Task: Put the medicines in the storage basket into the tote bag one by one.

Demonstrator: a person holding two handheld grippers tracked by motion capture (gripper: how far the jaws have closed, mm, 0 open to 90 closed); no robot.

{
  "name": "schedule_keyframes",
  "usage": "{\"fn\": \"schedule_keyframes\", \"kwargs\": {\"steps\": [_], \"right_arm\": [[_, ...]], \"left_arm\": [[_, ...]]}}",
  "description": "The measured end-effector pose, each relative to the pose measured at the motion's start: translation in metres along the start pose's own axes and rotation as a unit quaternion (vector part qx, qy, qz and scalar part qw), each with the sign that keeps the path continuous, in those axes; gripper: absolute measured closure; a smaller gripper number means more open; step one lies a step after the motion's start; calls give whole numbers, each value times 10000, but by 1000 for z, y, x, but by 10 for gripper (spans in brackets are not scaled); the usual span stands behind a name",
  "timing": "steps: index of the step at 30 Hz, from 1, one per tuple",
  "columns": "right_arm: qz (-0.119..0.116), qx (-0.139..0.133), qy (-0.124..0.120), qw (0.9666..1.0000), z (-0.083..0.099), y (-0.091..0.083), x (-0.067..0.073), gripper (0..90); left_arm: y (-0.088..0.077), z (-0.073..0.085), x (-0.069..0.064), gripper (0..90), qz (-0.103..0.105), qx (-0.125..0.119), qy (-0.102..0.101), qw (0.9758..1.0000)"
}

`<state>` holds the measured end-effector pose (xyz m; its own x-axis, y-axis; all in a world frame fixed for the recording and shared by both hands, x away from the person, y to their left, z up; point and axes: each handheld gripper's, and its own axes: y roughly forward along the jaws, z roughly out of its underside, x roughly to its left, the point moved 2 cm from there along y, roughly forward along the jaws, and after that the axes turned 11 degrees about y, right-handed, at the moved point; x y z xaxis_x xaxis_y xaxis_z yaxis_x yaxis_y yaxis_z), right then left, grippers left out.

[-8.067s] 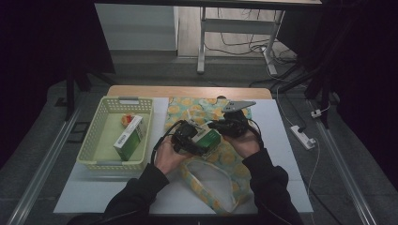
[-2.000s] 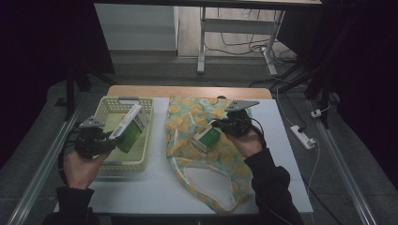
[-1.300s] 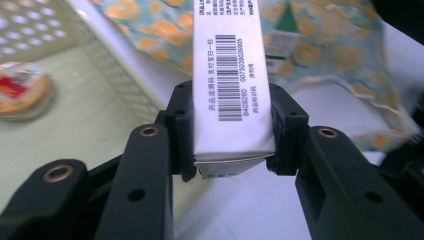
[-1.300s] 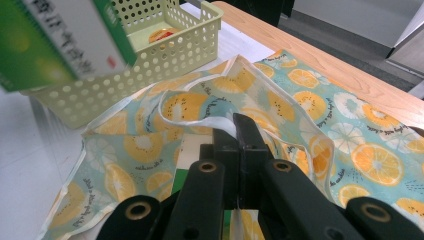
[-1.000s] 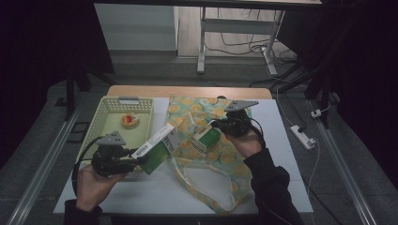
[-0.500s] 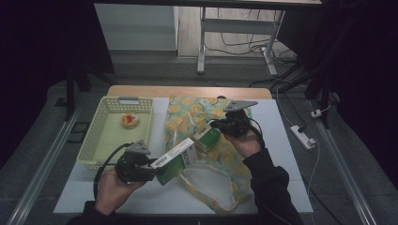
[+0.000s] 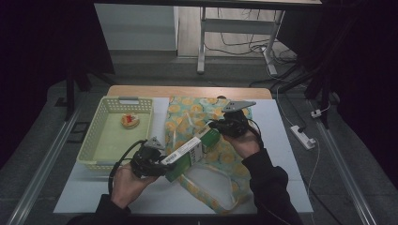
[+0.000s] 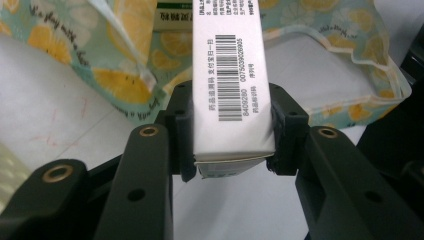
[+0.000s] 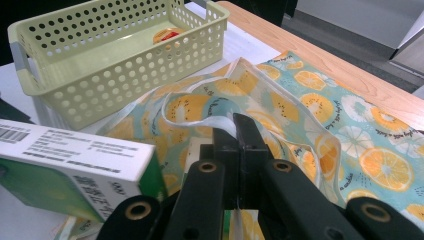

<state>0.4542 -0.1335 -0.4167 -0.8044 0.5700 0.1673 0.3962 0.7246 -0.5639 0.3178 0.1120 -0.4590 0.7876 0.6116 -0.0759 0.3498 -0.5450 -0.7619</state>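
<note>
My left gripper (image 7: 165, 162) (image 8: 232, 131) is shut on the near end of a white and green carton (image 7: 187, 151) (image 8: 231, 75), its barcode side up. The carton slants over the open mouth of a lemon-print bag (image 7: 213, 157) (image 8: 125, 80). Its far end shows at the left of the right gripper view, carton (image 9: 75, 160). My right gripper (image 7: 217, 126) (image 9: 239, 127) is shut on the bag's white-trimmed edge (image 9: 220, 122) and holds it up. A second green carton (image 7: 212, 136) (image 8: 172, 17) lies inside the bag.
A pale green perforated basket (image 7: 96, 140) (image 9: 125, 75) stands on the white mat at the left, with a small orange and red item (image 7: 130, 120) (image 9: 167, 35) in it. The table's wooden far edge (image 7: 187, 91) runs behind the bag.
My left gripper has carried the carton rightward and a little down, from beside the basket to the bag's mouth. The right gripper has kept still on the bag's edge.
</note>
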Motion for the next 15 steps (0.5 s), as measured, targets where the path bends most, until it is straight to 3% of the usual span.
{"fn": "schedule_keyframes", "kwargs": {"steps": [15], "right_arm": [[-12,18,-9,10000,0,2,2,900]], "left_arm": [[19,-14,7,618,-4,118,-156,9998]]}}
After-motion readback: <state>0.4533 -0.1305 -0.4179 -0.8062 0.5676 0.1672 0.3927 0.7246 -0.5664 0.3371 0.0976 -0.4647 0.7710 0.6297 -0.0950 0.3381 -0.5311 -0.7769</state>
